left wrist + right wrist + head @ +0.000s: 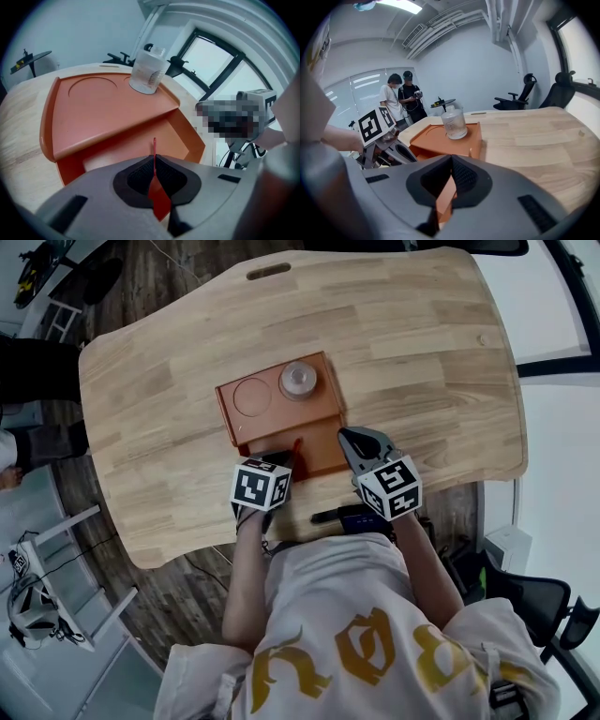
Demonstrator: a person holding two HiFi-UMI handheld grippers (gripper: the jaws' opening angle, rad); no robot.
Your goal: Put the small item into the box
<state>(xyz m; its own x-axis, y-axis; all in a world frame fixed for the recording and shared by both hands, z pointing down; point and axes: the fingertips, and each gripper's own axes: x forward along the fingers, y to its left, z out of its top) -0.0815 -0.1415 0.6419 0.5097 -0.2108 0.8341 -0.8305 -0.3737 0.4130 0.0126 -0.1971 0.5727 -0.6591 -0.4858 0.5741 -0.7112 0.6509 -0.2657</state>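
An orange box (239,418) lies on the wooden table (422,362); its raised far part carries a clear jar (300,379), and its near part is an open compartment (176,133). My left gripper (281,461) is at the box's near edge, shut on a thin flat red piece (154,152) that stands edge-on above the open compartment. The red piece (296,448) shows as a short line in the head view. My right gripper (352,442) is at the box's right side, shut on the orange side wall (446,192). The jar (453,123) stands upright.
A black object (330,516) lies at the table's near edge between my arms. The table has a slot handle (269,271) at its far edge. Two persons (401,101) stand beyond the table, and office chairs (525,91) are behind it.
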